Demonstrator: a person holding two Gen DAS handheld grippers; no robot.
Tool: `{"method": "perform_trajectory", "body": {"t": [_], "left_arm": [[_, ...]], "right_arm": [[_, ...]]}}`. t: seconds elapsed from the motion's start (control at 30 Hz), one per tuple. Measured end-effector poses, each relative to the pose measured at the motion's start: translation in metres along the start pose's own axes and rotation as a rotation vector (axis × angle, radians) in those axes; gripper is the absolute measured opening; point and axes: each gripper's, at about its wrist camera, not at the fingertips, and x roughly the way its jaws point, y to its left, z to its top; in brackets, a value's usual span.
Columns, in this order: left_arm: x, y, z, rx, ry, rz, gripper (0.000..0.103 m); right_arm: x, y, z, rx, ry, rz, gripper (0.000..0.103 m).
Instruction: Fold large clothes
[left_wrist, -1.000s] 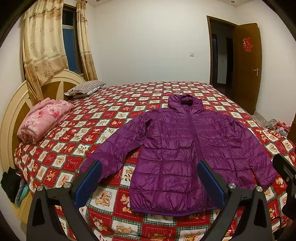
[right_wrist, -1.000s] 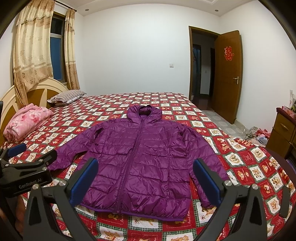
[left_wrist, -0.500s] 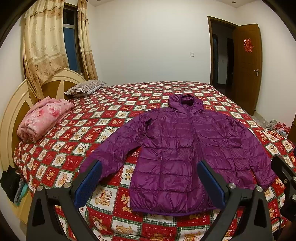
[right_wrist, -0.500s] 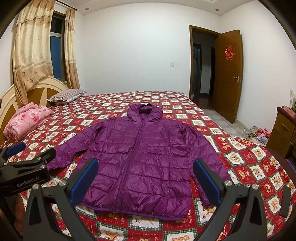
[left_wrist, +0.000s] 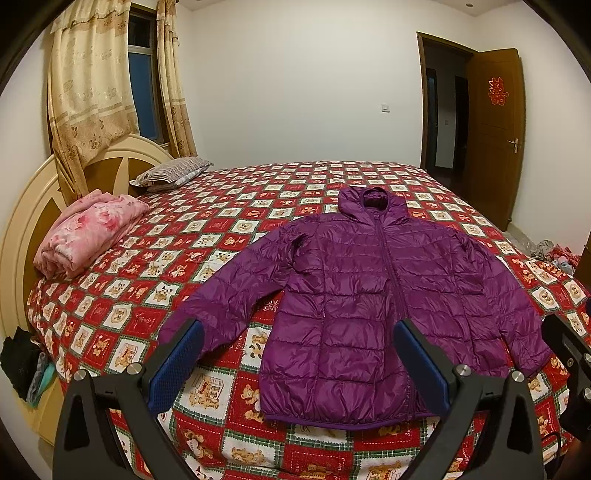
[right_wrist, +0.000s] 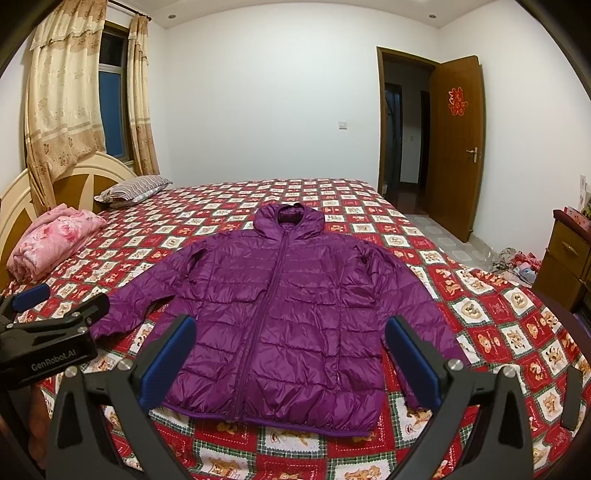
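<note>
A purple hooded puffer jacket (left_wrist: 354, 295) (right_wrist: 284, 306) lies flat and zipped on the bed, hood toward the far side, both sleeves spread outward and down. My left gripper (left_wrist: 297, 334) hangs open above the near bed edge, its blue pads framing the jacket's left sleeve and hem with nothing held. My right gripper (right_wrist: 290, 328) is open too, in front of the jacket's hem, empty. In the right wrist view, the left gripper's body (right_wrist: 48, 332) shows at the left edge. In the left wrist view, part of the right gripper (left_wrist: 569, 350) shows at the right edge.
The bed (left_wrist: 229, 221) has a red patterned cover. A folded pink blanket (left_wrist: 88, 232) and a striped pillow (left_wrist: 170, 177) lie by the headboard at left. An open wooden door (right_wrist: 456, 147) and a cabinet (right_wrist: 569, 258) stand at right, with clutter on the floor (right_wrist: 513, 258).
Both grippers have stayed open and almost still. The view has shifted only slightly; the jacket has not moved.
</note>
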Motion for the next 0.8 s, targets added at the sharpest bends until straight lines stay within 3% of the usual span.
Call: {"method": "perform_trajectory", "body": {"t": [0.8], "left_arm": [[0.0044,0.0036,-0.0057,-0.002,0.013,-0.003,0.102]], "right_arm": [[0.0075,-0.0008,-0.0028,0.016,0.037,0.013,0.103]]}}
